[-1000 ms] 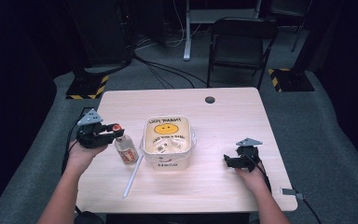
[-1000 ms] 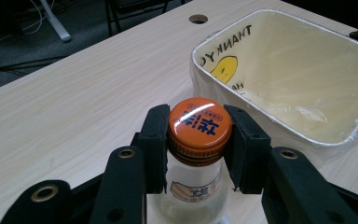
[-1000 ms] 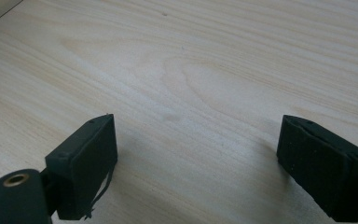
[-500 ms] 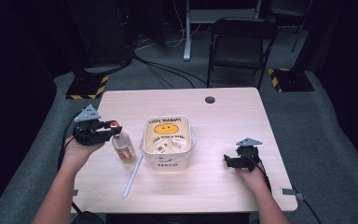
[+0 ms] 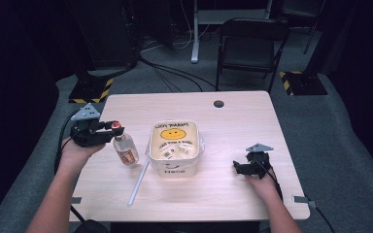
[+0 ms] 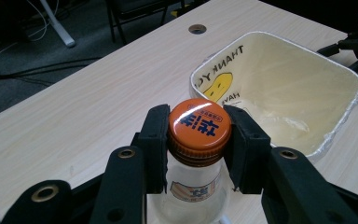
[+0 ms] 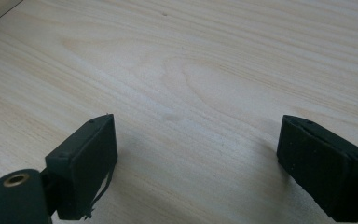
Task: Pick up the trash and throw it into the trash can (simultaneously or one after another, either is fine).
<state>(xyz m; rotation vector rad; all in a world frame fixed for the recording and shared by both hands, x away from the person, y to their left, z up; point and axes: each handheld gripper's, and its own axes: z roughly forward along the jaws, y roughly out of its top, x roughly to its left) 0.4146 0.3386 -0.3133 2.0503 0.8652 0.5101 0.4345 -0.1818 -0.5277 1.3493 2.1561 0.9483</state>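
Left gripper [image 6: 199, 140] clamped on the orange cap [image 6: 199, 125] of the small bottle [image 5: 125, 150] left of the white tub [image 5: 174, 167]; lift it straight and upright over the rim; right gripper [image 7: 198, 163] gapes empty on the table [image 5: 233, 116]

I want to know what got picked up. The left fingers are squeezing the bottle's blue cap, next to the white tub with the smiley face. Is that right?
Not quite: the cap is orange, not blue; only the writing on it is blue. The left gripper view shows this up close. The rest holds: the left gripper squeezes the bottle at its cap, next to the white tub with the smiley face.
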